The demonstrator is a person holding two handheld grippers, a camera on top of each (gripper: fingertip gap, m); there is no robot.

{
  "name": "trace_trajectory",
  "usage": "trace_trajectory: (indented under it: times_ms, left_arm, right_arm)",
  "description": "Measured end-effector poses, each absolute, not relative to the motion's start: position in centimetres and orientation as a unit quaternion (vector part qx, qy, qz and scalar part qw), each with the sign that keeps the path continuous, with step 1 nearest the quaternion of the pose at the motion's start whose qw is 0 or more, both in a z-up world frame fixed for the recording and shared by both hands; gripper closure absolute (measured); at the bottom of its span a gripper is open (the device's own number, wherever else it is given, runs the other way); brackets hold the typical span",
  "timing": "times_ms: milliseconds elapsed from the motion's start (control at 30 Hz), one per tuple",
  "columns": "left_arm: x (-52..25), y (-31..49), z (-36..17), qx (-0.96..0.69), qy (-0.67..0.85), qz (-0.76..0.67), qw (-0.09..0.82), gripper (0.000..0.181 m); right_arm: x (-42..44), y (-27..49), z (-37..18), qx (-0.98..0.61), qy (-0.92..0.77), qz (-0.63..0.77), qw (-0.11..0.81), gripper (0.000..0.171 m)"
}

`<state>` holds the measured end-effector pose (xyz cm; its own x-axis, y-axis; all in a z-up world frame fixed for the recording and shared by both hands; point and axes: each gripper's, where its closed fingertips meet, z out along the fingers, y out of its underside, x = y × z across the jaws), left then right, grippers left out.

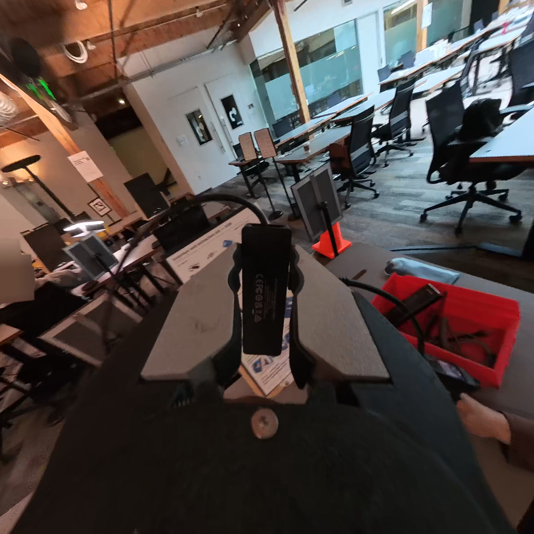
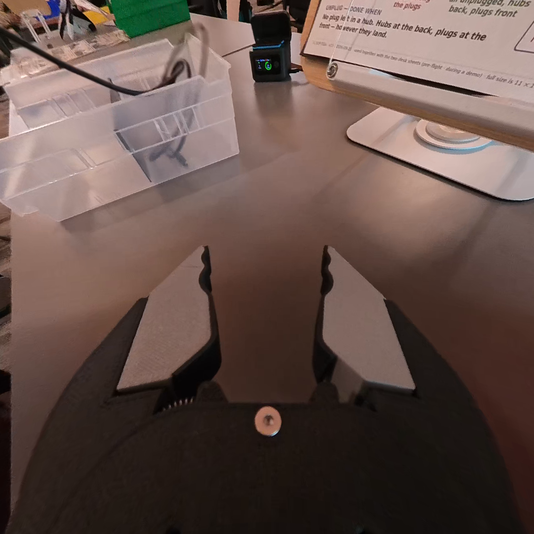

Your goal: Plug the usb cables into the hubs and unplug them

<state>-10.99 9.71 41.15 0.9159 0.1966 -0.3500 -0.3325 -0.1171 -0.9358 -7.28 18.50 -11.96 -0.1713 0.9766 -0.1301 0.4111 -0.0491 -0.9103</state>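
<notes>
My left gripper (image 1: 265,257) is shut on a black USB hub (image 1: 264,291) and holds it in the air, tilted up above the table. The hub's black cable (image 1: 219,199) arcs off its far end to the left. A red bin (image 1: 450,326) at the right holds another black hub (image 1: 419,300) and dark cables. My right gripper (image 2: 265,254) is open and empty, low over the dark table (image 2: 274,179). A clear plastic bin (image 2: 115,130) with black cables (image 2: 170,153) inside stands ahead to its left.
A sheet holder on a white stand (image 2: 433,138) stands at the right. A small black device with a lit screen (image 2: 268,55) sits at the back. A green box (image 2: 150,14) is far left. An orange cone (image 1: 332,242), office chairs and desks lie beyond the table. The gap from one gripper's tips to the other's is roughly 55 centimetres.
</notes>
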Motion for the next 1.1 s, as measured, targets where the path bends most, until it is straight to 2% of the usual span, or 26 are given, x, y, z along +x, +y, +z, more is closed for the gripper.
trace_trajectory:
  times_ms: [100,233,367,500,733,833,967,1100]
  left_arm:
    - [-9.8,10.7,43.1,-0.689,0.041,0.176,0.701,0.150]
    - [-7.0,8.5,50.0,-0.590,0.046,0.187,0.784,0.150]
    - [-4.6,10.3,47.9,-0.644,0.074,0.135,0.750,0.150]
    - [-1.1,13.1,40.1,-0.687,0.124,0.057,0.714,0.150]
    - [-4.3,17.1,17.0,-0.757,0.062,-0.084,0.645,0.150]
    - [-5.8,17.4,9.5,-0.744,0.020,-0.171,0.646,0.150]
    - [-7.7,17.2,3.5,-0.711,-0.027,-0.236,0.662,0.150]
    - [-7.1,16.8,0.2,-0.708,-0.010,-0.255,0.659,0.150]
  right_arm:
    - [-7.0,17.7,-11.5,-0.549,-0.619,0.471,0.306,0.094]
    - [-6.9,16.2,-11.1,-0.522,-0.636,0.486,0.295,0.090]
    - [-6.9,15.2,-11.3,-0.504,-0.658,0.469,0.304,0.089]
    - [-6.7,15.2,-11.1,-0.500,-0.658,0.472,0.306,0.088]
    - [-4.1,18.7,-8.5,-0.507,-0.596,0.504,0.365,0.088]
    - [-3.7,20.0,-9.0,-0.527,-0.588,0.477,0.386,0.088]
    - [-3.8,20.5,-8.7,-0.535,-0.570,0.495,0.379,0.088]
    - [-3.5,19.4,-7.1,-0.498,-0.565,0.529,0.390,0.090]
